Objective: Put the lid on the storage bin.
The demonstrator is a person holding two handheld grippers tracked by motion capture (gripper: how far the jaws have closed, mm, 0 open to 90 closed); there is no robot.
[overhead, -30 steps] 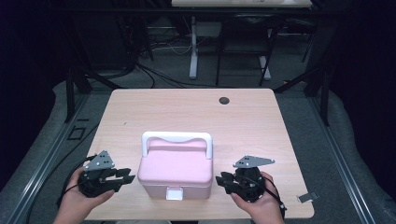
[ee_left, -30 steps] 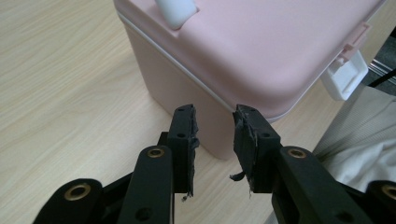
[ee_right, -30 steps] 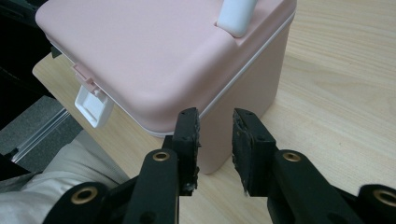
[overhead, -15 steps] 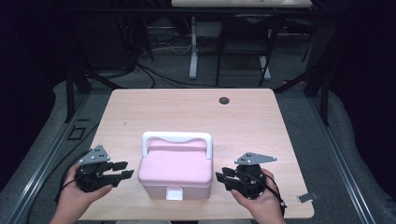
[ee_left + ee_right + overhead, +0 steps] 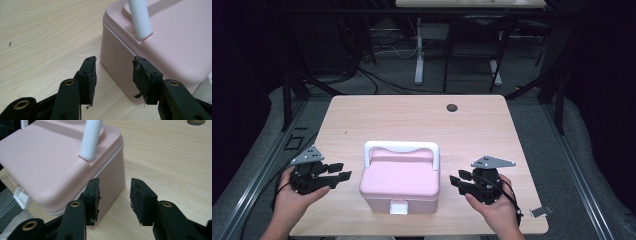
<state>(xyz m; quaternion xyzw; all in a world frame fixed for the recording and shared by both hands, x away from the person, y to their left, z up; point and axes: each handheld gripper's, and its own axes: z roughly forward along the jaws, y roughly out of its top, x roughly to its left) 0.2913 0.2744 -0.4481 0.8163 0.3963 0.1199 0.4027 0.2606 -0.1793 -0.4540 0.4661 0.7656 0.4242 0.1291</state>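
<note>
High view shows the pink box (image 5: 399, 182) flanked by the left claw (image 5: 343, 171) and right claw (image 5: 456, 181), both released, seemingly poised to steady it.

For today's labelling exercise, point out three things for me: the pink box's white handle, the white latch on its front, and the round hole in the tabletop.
white handle (image 5: 401, 146): high view, middle of its top bar.
white latch (image 5: 398, 207): high view, centre of the tab on the box's front.
round hole (image 5: 452, 107): high view, its dark centre, far side of the table.

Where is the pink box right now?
In the high view the pink box sits on the table near its front edge, between the left claw and the right claw.
</note>
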